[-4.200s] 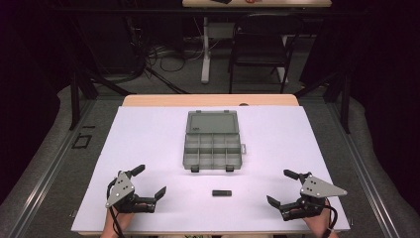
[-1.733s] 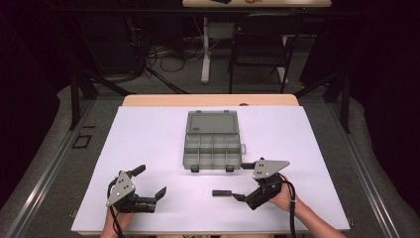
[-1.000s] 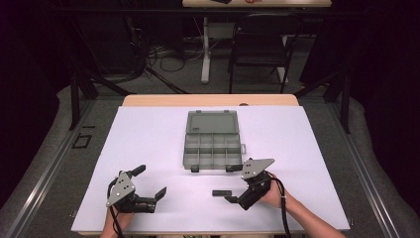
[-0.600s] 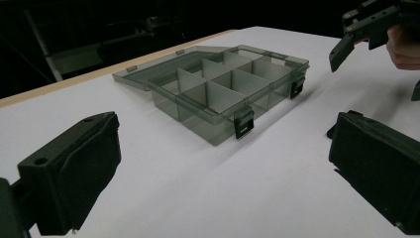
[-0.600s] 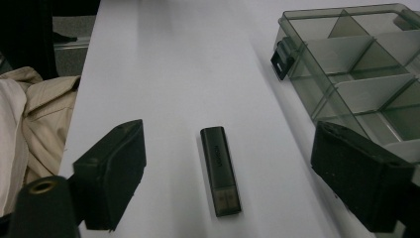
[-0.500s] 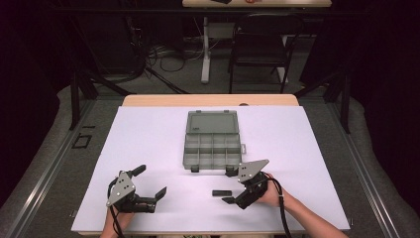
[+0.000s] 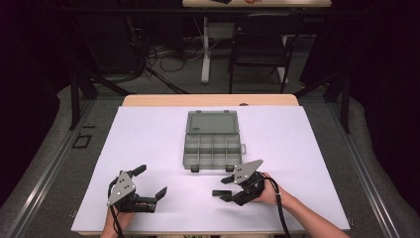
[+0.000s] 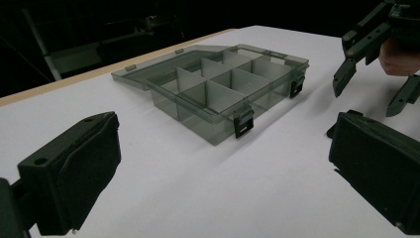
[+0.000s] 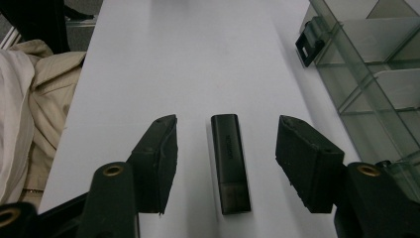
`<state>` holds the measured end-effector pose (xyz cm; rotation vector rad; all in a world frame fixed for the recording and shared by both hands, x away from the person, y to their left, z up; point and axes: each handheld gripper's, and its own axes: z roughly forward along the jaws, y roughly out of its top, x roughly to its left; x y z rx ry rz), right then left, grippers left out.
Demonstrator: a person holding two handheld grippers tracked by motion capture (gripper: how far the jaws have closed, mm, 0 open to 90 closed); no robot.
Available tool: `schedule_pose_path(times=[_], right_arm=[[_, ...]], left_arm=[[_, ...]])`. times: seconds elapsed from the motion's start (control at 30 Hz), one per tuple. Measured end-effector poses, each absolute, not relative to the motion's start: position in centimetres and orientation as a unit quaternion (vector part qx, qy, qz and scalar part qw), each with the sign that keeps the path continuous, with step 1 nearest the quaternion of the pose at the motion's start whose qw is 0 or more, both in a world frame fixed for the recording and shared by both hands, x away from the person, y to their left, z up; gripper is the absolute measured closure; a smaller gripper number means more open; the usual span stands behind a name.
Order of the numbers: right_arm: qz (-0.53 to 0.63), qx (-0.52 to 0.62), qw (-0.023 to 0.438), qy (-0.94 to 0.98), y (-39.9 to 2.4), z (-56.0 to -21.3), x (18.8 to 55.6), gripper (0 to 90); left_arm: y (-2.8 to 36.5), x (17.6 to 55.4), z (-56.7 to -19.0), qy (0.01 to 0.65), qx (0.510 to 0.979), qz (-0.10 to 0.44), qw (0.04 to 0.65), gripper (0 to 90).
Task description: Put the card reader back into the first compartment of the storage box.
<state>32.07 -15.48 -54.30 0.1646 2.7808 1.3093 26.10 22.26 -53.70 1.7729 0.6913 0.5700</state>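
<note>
Black plastic, small and stiff: the stick (image 9: 230, 161), a USB-drive-like bar, lies flat on the white bench (image 7: 148, 134) at lower centre of the high view, just below the open compartment box (image 7: 214, 144).

At lower left of the high view the left tool (image 7: 151, 184) rests on the bench with its jaws wide apart and nothing between them.

Right of it, the right tool (image 7: 222, 187) straddles the stick. In the right gripper view its jaws have just been closing; they stand part-way in with the stick lengthwise between them, a clear gap on either side, so nothing is clamped yet.

I judge the stick light and rigid with smooth, somewhat slippery sides. It should survive a firm pinch, and the best hold is across its narrow width near mid-length, pads flat on the long sides.

Faint lettering on its top is too small to read. Its near end looks slightly translucent, perhaps a cap; I cannot tell. The box's right part is cut off at the right gripper view's edge.
</note>
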Motion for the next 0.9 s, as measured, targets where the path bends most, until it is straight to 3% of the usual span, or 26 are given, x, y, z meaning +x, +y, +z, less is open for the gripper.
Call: schedule_pose_path(times=[0.43,0.9], right_arm=[[0.408,0.043,0.015,0.912,-15.1,-55.1,32.6,59.7],[0.405,0.040,0.011,0.913,-14.8,-55.9,32.9,67.8]], left_arm=[[22.3,26.1,-53.7,0.291,0.749,0.240,0.545,0.0],[22.2,26.1,-53.7,0.290,0.751,0.237,0.545,0.0]])
